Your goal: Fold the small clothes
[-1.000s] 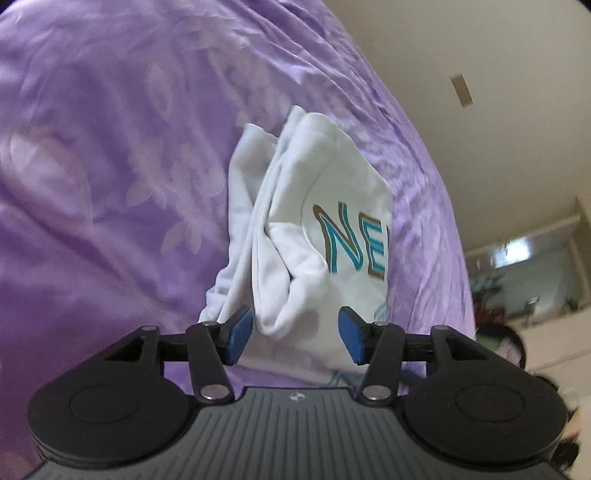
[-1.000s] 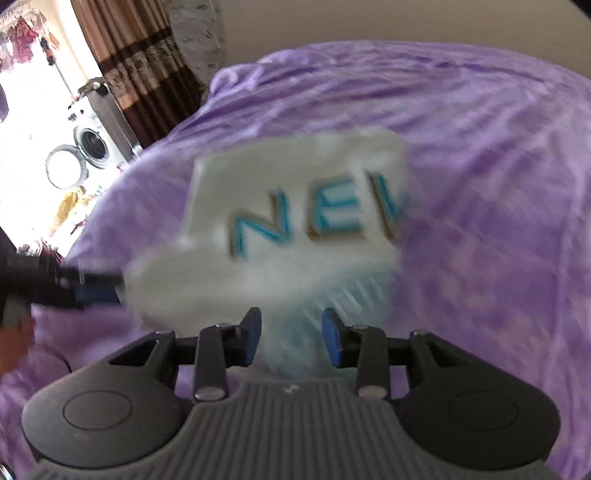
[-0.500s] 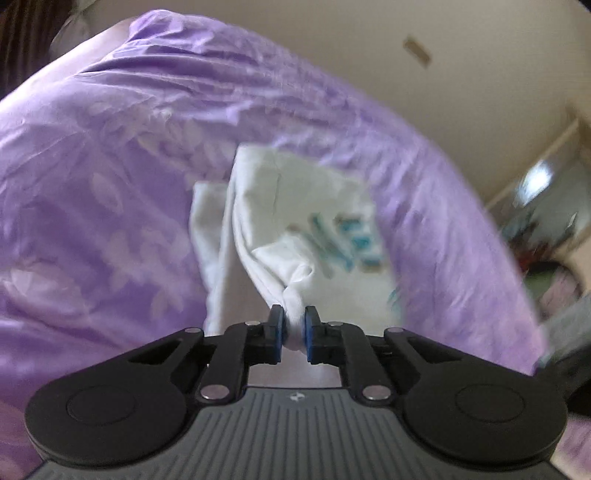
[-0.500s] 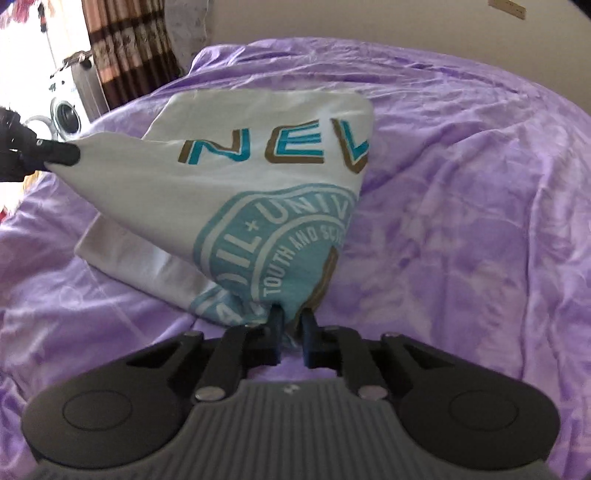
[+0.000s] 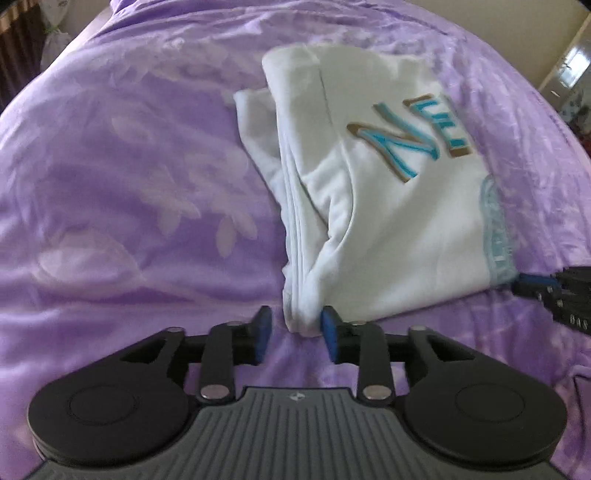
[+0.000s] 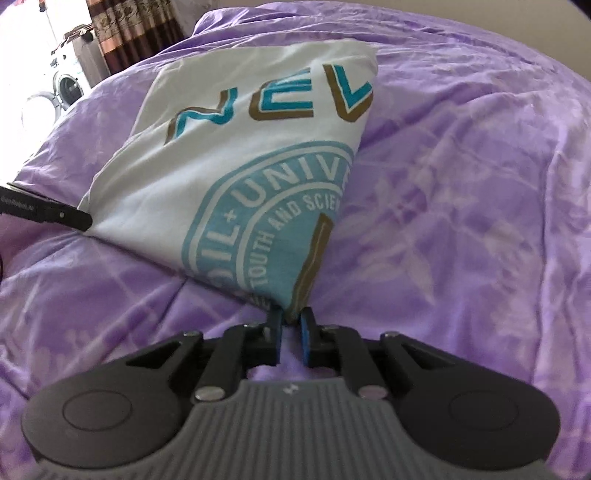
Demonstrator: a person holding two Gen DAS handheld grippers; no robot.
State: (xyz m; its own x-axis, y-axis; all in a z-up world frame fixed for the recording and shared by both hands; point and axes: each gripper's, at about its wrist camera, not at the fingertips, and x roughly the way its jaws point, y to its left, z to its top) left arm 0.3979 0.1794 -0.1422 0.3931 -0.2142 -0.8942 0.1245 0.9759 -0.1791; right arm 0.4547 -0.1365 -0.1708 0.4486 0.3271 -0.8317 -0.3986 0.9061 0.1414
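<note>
Left gripper point(image 5: 294, 334): jaws opening, blue pads apart; the bunched near corner of the shirt sits between them, against the right-hand pad and clear of the other, so it is no longer pinched.
Right gripper point(image 6: 291, 332): jaws nearly together, clamped on the shirt's near corner, where the print's brown edge runs down into the pads.
White T-shirt point(image 5: 388, 221): folded, lying on the bedspread just ahead of both grippers; in the left wrist view its stacked layers show along the left edge, with a loose flap sticking out at the far left.
Print: large teal and brown letters reading "NEV" across the far part of the shirt; nearer, part of a light blue round seal with white lettering, cut off by the fold on the right.
Shirt seen from the right wrist point(image 6: 207, 177): one flat panel stretched between the two held corners, the far edge resting on the bed.
Other gripper in each view: the right one's tip enters the left wrist view at the shirt's right corner; the left one's dark finger reaches the shirt's left corner in the right wrist view.
Purple bedspread point(image 5: 129, 166): pale leaf pattern, creased, under everything.
Far background: curtain point(image 6: 129, 33) and washing machine point(image 6: 64, 86) at upper left of the right wrist view.
</note>
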